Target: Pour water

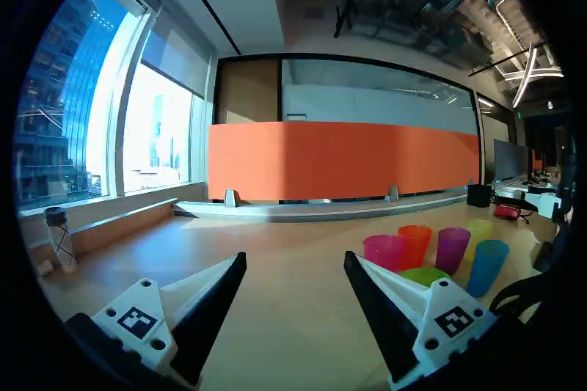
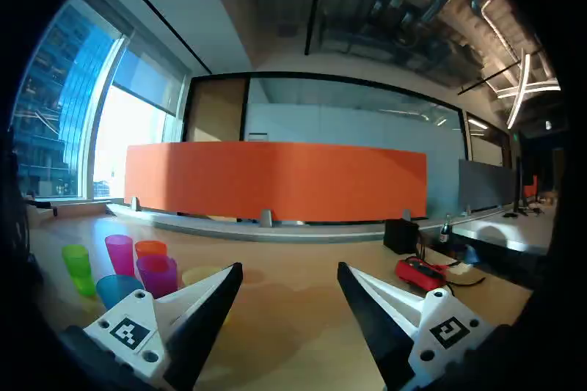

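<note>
Six bright plastic cups [image 1: 451, 248], pink, orange, purple, yellow, blue and green, stand clustered on the wooden table [image 1: 293, 318], lower right in the left gripper view. Left gripper [image 1: 295, 257] and right gripper [image 2: 289, 268] are spread, empty.

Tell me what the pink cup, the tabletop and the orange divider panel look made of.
Pink cup: probably plastic, translucent, smooth; sunlight glows through its wall. Tabletop: wood or wood-look laminate, light tan, satin; it carries soft reflections. Orange divider panel: matte, evenly coloured, no glare; fabric-covered or painted board, I cannot tell which.
</note>
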### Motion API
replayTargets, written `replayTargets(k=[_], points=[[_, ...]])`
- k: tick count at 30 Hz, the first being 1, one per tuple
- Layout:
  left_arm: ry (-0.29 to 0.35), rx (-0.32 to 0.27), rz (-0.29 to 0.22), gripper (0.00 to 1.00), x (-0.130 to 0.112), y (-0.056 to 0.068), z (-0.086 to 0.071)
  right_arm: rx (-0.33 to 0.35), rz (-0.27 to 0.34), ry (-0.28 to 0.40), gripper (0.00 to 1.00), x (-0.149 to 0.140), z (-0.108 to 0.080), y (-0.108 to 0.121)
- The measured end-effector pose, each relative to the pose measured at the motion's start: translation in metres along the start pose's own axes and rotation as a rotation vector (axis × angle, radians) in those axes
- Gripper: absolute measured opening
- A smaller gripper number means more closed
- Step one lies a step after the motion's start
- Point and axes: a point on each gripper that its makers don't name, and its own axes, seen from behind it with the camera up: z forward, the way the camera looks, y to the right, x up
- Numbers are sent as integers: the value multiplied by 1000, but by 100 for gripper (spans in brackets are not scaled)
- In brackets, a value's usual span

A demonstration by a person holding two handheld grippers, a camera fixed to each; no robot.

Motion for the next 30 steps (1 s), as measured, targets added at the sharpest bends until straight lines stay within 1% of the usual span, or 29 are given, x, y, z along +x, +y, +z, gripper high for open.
replayTargets(k=[8, 12, 30], points=[[0, 0, 0, 99, 0, 0, 0, -10, 35, -25, 100, -6, -1, 8], [0, 0, 0, 99, 0, 0, 0, -15, 32, -39, 100, -11, 1, 9], [0, 0, 0, 99, 0, -1, 0, -17, 34, -40, 100, -13, 2, 8]])
